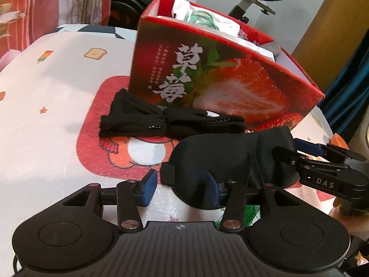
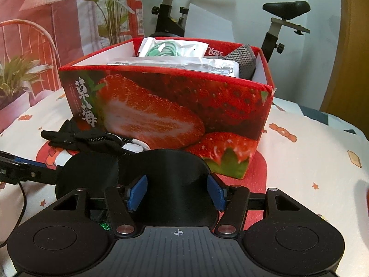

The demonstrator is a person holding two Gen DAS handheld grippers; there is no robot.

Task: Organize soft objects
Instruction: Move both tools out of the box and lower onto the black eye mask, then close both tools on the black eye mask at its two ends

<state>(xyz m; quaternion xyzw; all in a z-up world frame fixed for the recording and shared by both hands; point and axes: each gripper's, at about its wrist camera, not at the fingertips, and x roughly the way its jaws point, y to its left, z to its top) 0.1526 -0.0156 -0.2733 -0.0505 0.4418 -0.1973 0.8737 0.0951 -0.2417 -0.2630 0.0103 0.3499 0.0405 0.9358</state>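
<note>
**Two grippers working a black sleep mask beside a strawberry box**

A person's two handheld grippers are meeting over a black sleep mask (image 1: 230,159) lying on a cartoon-printed bedspread (image 1: 57,120), just in front of the long printed side of a red strawberry box (image 2: 175,115). The left gripper (image 1: 182,185) is standing partly open: its left blue pad (image 1: 150,188) is hanging clear over the bare spread, while the other pad is sitting against the mask's near left end, so the tongs are not clamping the mask. The right gripper (image 2: 177,195) is straddling the mask's other end with its jaws about half open; the mask is filling the space between its blue pads (image 2: 138,194), and whether they are pressing on it cannot be told. A pair of black gloves (image 1: 161,122) is lying on the spread touching the box's front left corner, just beyond the mask. Inside the open box, white plastic packets (image 2: 175,64), one showing a green coiled item, and a grey mesh pouch (image 2: 244,58) are already resting. An exercise bike (image 2: 283,23) is standing behind the bed.
</note>
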